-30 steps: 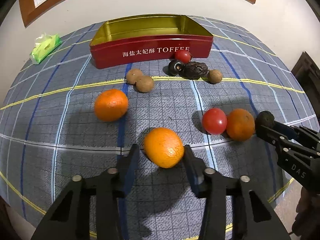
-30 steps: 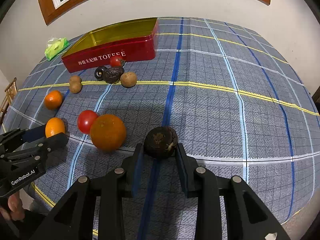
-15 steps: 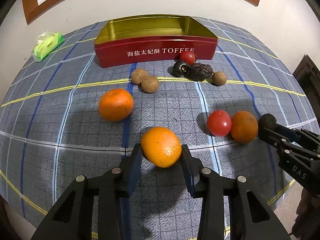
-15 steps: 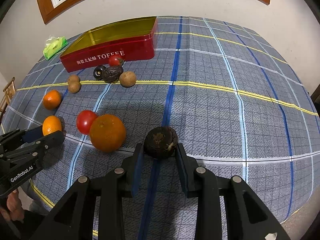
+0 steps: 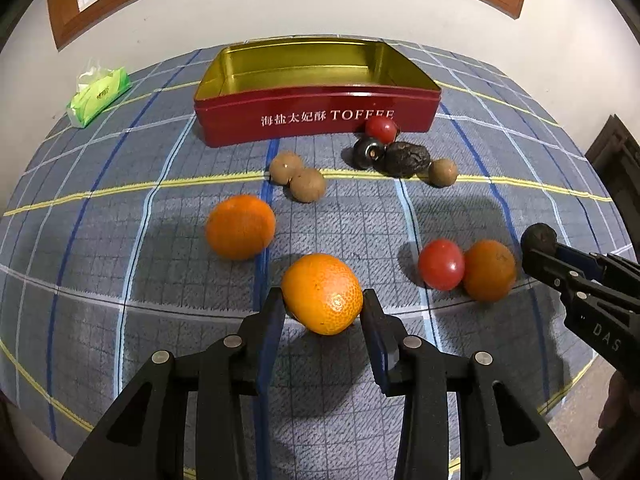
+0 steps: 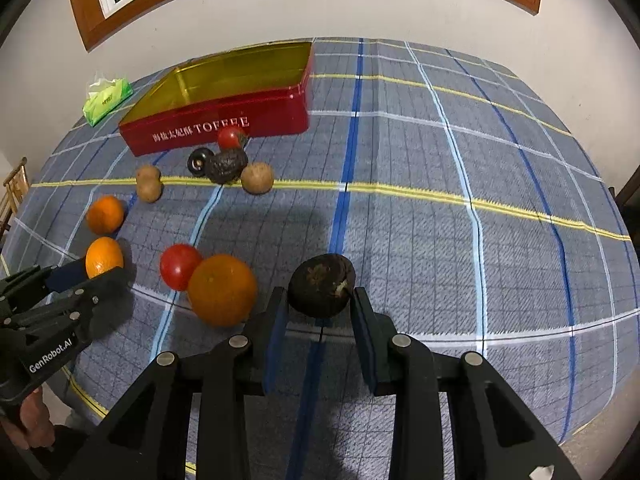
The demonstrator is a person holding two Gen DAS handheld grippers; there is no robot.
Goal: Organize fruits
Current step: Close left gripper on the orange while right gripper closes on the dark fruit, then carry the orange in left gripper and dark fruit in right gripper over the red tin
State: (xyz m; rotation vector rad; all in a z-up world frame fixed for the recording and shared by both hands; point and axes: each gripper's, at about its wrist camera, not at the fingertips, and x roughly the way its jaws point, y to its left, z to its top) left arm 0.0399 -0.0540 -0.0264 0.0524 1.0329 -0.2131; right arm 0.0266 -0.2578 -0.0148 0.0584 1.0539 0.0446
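Observation:
My left gripper (image 5: 323, 307) is shut on an orange (image 5: 322, 293) and holds it just above the checked tablecloth. My right gripper (image 6: 320, 309) is shut on a dark wrinkled fruit (image 6: 322, 285); it also shows in the left wrist view (image 5: 539, 239). An empty red toffee tin (image 5: 316, 120) with a gold inside stands at the back. On the cloth lie a second orange (image 5: 240, 227), a tomato (image 5: 441, 264) touching a third orange (image 5: 489, 270), two brown round fruits (image 5: 297, 178), and a cluster by the tin: small tomato (image 5: 381, 128), dark fruits (image 5: 406, 159), brown fruit (image 5: 443, 172).
A green tissue pack (image 5: 98, 95) lies at the back left of the table. A white wall and a wood-framed window stand behind the table. The table's front edge (image 5: 576, 384) runs close below both grippers. A dark chair (image 5: 618, 168) stands at the right.
My left gripper closed on the orange and lifted it slightly while moving forward. My right gripper kept hold of the dark fruit and barely moved.

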